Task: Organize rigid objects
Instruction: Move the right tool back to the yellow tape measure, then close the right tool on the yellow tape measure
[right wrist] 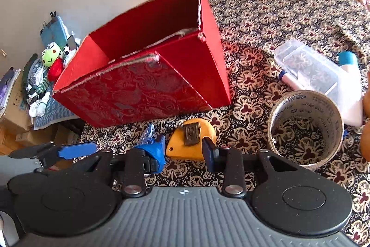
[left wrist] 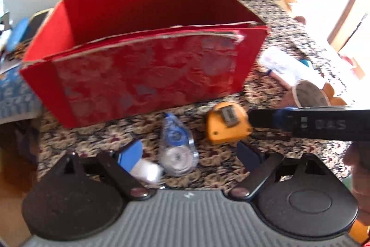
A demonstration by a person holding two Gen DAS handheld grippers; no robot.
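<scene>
One red box (right wrist: pixel 148 75) stands open-topped on the floral cloth (right wrist: pixel 277 15). In front lie one yellow tape measure (right wrist: pixel 192 140), one correction tape dispenser (left wrist: pixel 177 147) and one tape roll (right wrist: pixel 305 126). The right gripper (right wrist: pixel 185 152) straddles the tape measure, fingers apart; the left gripper (left wrist: pixel 192 154), also spread, flanks the dispenser, seemingly untouching. Bare cloth lies beyond the roll.

Glossy yellow plastic tape measure (right wrist: pixel 190 141)
</scene>
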